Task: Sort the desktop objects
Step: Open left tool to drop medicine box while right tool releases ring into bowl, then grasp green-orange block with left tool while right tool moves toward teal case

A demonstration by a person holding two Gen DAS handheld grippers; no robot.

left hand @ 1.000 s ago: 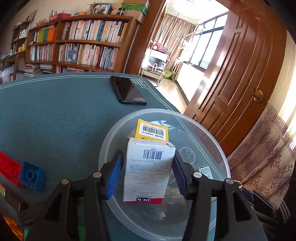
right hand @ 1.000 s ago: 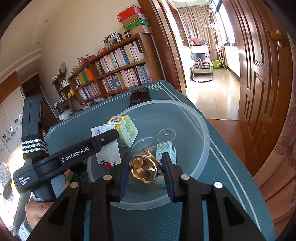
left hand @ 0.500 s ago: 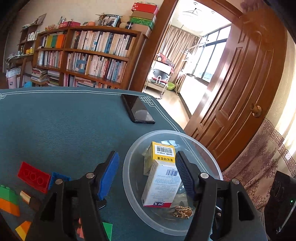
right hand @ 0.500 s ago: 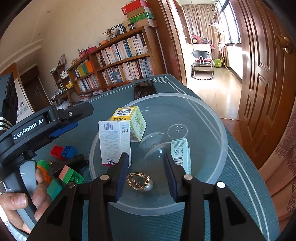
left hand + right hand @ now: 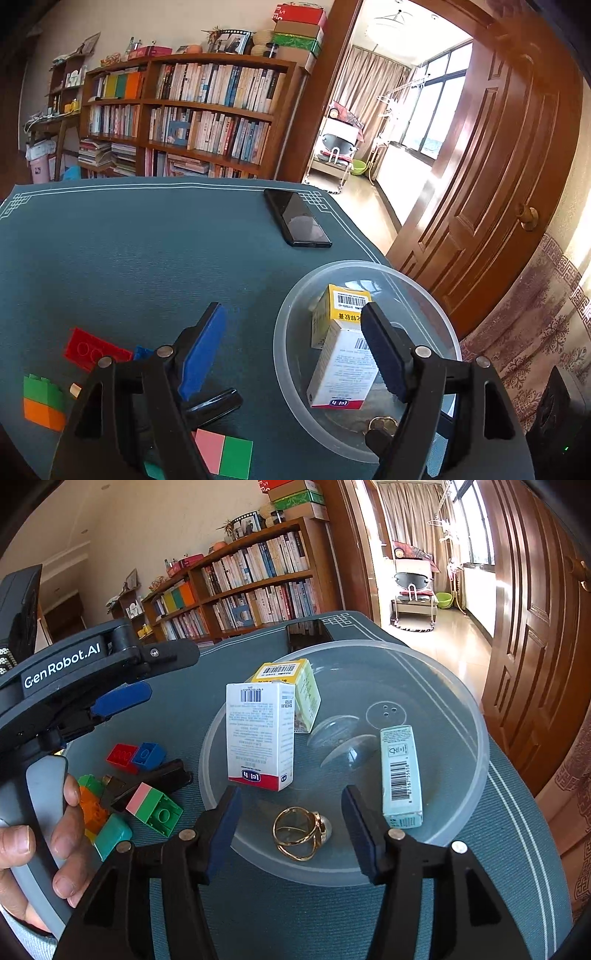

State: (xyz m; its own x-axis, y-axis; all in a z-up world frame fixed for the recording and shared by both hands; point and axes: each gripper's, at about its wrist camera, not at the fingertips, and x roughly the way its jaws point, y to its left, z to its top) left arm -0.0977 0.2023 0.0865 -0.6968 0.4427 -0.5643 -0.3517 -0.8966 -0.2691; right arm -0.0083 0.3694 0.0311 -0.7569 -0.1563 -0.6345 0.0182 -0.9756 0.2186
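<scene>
Two grippers' fingers opening, empty, teal box [image 5: 401, 775] and whole gold ring [image 5: 301, 832] clear only from right wrist

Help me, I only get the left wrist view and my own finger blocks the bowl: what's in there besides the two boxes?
Observer: A pale blue box lies flat on the right side of the bowl.
Operator: And the gold thing near the rim?
Observer: A gold ring with a pale bead, lying loose on the bowl's floor between the fingers of the right gripper, which are opening and not touching it.
</scene>
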